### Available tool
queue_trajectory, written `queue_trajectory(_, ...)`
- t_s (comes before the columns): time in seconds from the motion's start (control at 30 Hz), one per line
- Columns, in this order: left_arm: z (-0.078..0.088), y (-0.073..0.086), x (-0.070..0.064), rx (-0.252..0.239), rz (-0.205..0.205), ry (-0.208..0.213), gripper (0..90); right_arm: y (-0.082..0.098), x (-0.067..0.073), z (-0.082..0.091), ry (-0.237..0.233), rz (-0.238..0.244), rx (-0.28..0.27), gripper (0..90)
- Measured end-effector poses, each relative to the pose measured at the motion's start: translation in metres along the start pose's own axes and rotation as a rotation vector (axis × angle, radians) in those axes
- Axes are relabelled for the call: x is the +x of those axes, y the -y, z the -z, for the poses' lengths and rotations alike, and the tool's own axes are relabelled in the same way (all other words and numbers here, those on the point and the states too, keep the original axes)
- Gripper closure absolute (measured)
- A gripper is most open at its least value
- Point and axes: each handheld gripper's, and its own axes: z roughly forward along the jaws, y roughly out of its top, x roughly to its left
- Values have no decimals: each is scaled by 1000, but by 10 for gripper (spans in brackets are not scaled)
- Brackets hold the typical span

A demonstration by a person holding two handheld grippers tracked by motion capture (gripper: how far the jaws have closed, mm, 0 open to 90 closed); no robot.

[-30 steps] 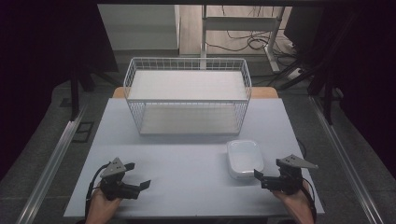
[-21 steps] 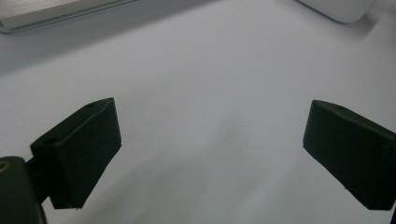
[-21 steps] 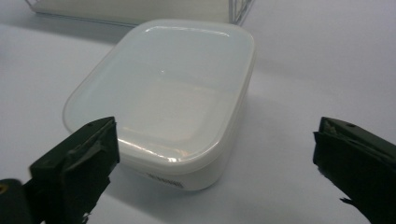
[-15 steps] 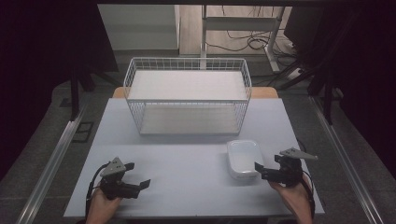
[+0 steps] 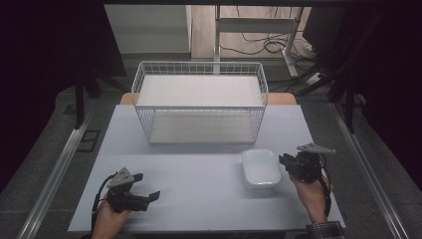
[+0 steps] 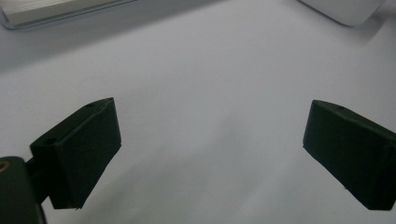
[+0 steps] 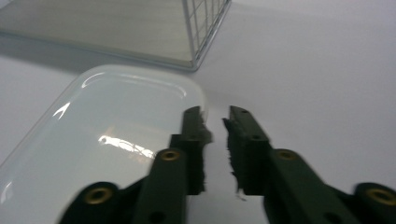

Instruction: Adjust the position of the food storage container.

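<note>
A white glossy rectangular dish (image 5: 261, 169) lies on the table in front of the wire basket (image 5: 200, 102). My right gripper (image 5: 282, 160) is at the dish's right rim, near its far corner. In the right gripper view its jaws (image 7: 215, 116) stand open by only a narrow gap. One jaw is over the dish (image 7: 116, 126) and the other is over the bare table beside it. I see nothing clamped between them. My left gripper (image 5: 149, 188) rests at the front left with its jaws wide open (image 6: 210, 154) over bare table.
The white wire basket has a flat pale floor (image 7: 93, 28) and stands at the middle back of the white table (image 5: 199, 199). A corner of the dish (image 6: 345, 8) shows far ahead of the left gripper. Dark floor and metal rails flank the table.
My right gripper has moved forward and left, from the front right edge up to the dish's right rim. The left gripper and the dish have stayed where they were.
</note>
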Motion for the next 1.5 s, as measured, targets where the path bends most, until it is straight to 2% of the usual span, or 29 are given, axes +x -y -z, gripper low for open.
queue_trajectory(0.1,0,0,0,1,1,1,39,-4,-1,-10,2,-2,19,887)
queue_trajectory(0.23,0,0,0,6,0,2,39,-8,-1,-23,3,-17,59,891)
queue_trajectory(0.33,-1,0,0,7,-1,4,39,-11,0,-28,-8,-23,62,891)
queue_trajectory(0.57,-2,0,-1,9,-3,3,39,-17,13,-38,-37,20,66,890)
queue_trajectory(0.6,-2,0,0,10,-2,2,39,-20,19,-42,-47,36,70,890)
queue_trajectory(0.73,-2,0,-1,12,-2,3,39,-25,30,-50,-65,55,75,890)
queue_trajectory(0.77,-2,0,-1,13,-3,3,40,-28,37,-56,-77,65,78,891)
queue_trajectory(0.83,-2,0,-1,15,-3,4,40,-30,40,-58,-83,71,82,890)
queue_trajectory(0.97,-3,0,-1,18,-5,8,40,-37,62,-73,-130,99,90,889)
queue_trajectory(1.2,-3,0,-2,25,-7,14,41,-42,98,-87,-206,179,102,888)
queue_trajectory(1.3,-3,0,-2,26,-6,21,44,-42,103,-85,-217,203,95,870)
queue_trajectory(1.37,-2,0,-2,25,-4,30,45,-40,97,-71,-202,208,67,851)
queue_trajectory(1.5,-2,0,-3,33,-7,33,46,-27,79,-41,-178,193,49,888)
